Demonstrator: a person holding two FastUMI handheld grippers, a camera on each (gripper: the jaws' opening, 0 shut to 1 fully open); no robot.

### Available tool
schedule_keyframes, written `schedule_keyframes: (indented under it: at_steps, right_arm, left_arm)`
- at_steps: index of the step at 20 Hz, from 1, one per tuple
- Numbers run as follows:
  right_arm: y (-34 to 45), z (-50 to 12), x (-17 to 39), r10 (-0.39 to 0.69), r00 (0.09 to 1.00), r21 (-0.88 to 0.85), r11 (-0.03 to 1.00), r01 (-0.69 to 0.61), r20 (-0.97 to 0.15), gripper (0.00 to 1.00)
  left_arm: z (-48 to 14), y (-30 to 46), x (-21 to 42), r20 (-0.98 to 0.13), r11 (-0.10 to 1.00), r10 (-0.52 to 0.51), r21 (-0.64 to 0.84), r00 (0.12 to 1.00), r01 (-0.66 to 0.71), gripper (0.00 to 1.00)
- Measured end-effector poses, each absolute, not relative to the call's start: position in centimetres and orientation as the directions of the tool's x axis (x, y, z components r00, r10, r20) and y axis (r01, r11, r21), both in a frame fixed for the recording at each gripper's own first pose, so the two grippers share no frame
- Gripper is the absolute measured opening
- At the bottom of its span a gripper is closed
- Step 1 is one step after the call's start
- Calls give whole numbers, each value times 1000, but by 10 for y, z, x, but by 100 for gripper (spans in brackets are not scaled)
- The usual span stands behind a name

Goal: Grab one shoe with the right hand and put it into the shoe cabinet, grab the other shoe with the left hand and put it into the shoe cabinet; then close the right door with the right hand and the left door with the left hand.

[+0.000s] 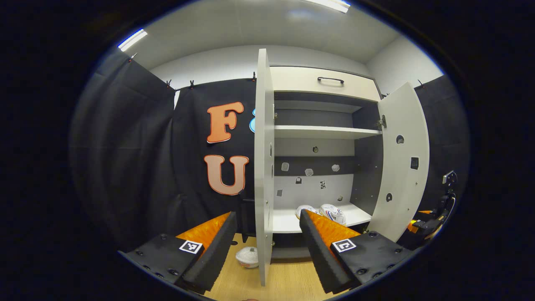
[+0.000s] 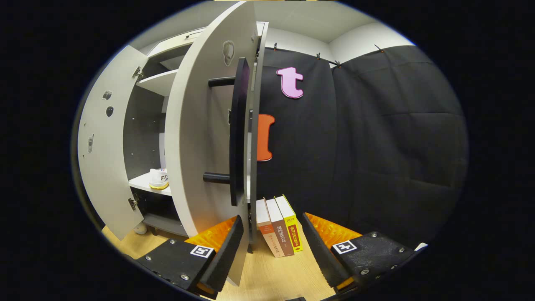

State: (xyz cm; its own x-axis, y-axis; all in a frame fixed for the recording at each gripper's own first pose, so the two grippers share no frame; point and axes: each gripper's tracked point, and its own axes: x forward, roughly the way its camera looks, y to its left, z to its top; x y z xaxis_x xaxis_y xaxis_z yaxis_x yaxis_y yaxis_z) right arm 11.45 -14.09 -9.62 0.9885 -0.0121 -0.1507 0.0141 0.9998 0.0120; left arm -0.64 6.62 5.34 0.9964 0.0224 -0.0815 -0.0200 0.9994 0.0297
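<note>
Right gripper view: right gripper (image 2: 271, 240) wide and empty astride the right door's (image 2: 200, 138) edge by its handle (image 2: 239, 129), best pushed flat and slowly; left gripper (image 1: 267, 240) wide around left door (image 1: 263, 167); shoes (image 1: 322, 212) shelved in the cabinet (image 1: 326, 83).

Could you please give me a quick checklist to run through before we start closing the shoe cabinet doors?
1. Both shoes on the cabinet's lower shelf: ok.
2. Right claw open and empty: ok.
3. Left claw open and empty: ok.
4. Right door open, its edge between the right claw's fingers: ok.
5. Left door open, edge-on between the left claw's fingers: ok.
6. Books on the floor out of the right door's swing: cannot tell.
</note>
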Motion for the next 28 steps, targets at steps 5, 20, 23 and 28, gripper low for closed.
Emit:
schedule_keyframes:
  at_steps: [5,20,23,28]
  right_arm:
    - [-105,-95,117,14,989,28,1000,-10,-147,88]
    - [-10,-92,171,103,988,54,994,-98,-112,97]
    - [15,-95,194,129,984,32,992,-126,-121,97]
    - [20,-93,203,136,984,8,991,-136,-116,89]
  left_arm:
    - [49,85,-8,-84,999,20,38,996,-17,97]
    - [31,145,-12,-114,997,74,12,991,-73,97]
    - [21,157,-11,-120,996,94,9,988,-94,97]
    - [14,180,-5,-125,993,120,14,985,-119,97]
